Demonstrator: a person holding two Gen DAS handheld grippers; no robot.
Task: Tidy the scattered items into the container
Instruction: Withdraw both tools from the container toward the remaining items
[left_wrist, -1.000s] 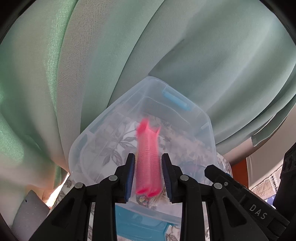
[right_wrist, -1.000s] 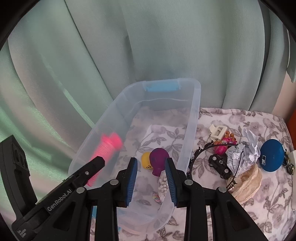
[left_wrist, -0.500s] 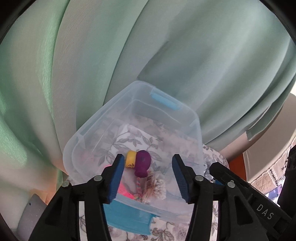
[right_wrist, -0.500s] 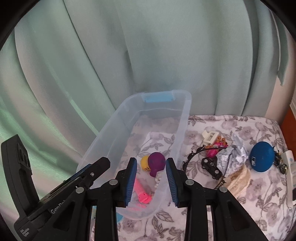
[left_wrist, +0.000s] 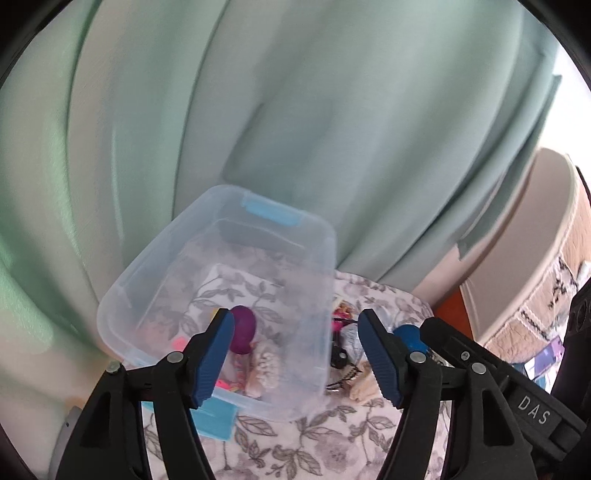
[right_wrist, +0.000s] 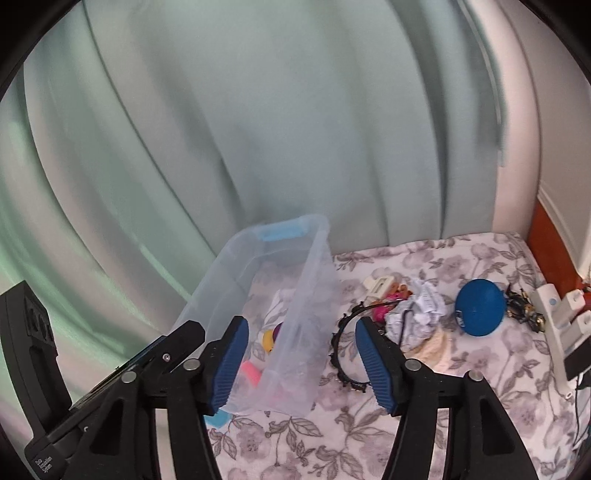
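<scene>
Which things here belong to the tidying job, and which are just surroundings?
Job:
clear plastic bin with blue latches
black scalloped headband
crumpled white paper
round blue cap
purple toy in the bin

Surroundings:
pale green curtain
floral grey-and-white cloth

A floral bedspread (right_wrist: 461, 373) carries a clear bin (right_wrist: 314, 280), black headband (right_wrist: 341, 332), crumpled paper (right_wrist: 424, 306) and blue ball (right_wrist: 479, 312).

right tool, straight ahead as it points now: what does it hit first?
Likely the bin's near wall, which sits between the opening, empty fingers of the right tool. The headband lies just right of that line. Depth unclear.
</scene>
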